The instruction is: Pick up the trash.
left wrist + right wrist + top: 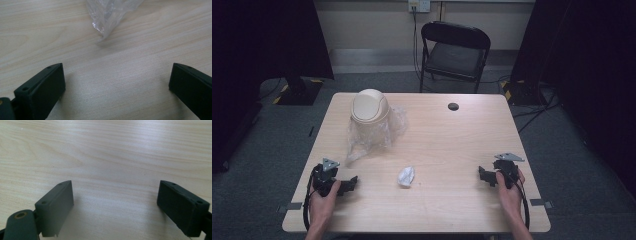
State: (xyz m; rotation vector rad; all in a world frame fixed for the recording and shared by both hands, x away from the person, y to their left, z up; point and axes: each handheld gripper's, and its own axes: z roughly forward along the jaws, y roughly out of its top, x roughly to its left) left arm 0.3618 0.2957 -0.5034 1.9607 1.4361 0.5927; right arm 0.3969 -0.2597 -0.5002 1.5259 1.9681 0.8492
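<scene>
Resting on the wooden surface (452, 150) with nothing gripped, left tongs (353, 183) and right tongs (482, 176) both spread wide, jaws far apart in each gripper view and bare wood between them. Lying between the two, a crumpled white paper wad (406, 176), clearly closer to the left tongs than to the right, off to the left tongs' right side and just a little farther from the person. Standing beyond the wad, toward the far left part of the surface, a small beige swing-lid bin (369, 106) upright inside a loose clear plastic bag (372, 135), the bag slumped around its base and trailing a tail toward the left tongs. Seen from the left gripper view, that bag tail (108, 17) straight ahead of the open jaws, apart from them, not touched. Judged from this layout: wad most likely meant for the bin, and the left tongs better placed for the pick, needing a short sideways reach to straddle it. Wad roughly as long as wide, slightly stretched toward the bin, so no strict closing direction. Right tongs well apart from both wad and bin.
</scene>
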